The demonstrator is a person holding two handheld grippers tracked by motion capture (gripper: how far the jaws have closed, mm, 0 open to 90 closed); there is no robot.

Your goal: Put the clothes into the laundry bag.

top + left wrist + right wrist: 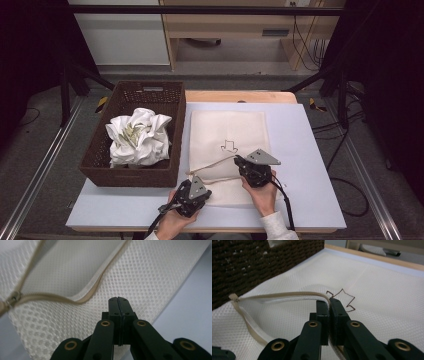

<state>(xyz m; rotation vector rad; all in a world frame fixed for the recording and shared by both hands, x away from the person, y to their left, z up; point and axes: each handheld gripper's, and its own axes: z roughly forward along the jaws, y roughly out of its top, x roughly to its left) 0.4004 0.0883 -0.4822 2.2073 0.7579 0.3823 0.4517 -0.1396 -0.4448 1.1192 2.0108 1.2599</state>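
Observation:
A cream mesh zip bag (227, 130) lies flat on the white table top (310, 165), with a small arrow drawn (230, 146) on it. Its zipper (287, 293) is open and the upper edge is lifted in an arch. My right gripper (329, 302) is shut on that zipper edge beside the drawn arrow (344, 298). My left gripper (117, 300) has its jaws pressed together over the bag's near left part (140, 277); I cannot tell whether mesh is pinched between them. The zipper pull (13, 298) sits to its left. In the high view both grippers (194, 176) (236, 160) are at the bag's near end.
A dark woven basket (150, 95) stands left of the bag, its wall (262, 262) close to the open zipper. It holds a crumpled white cloth (139, 136). Bare table top lies right of the bag. A wooden shelf unit (225, 30) stands beyond the table.

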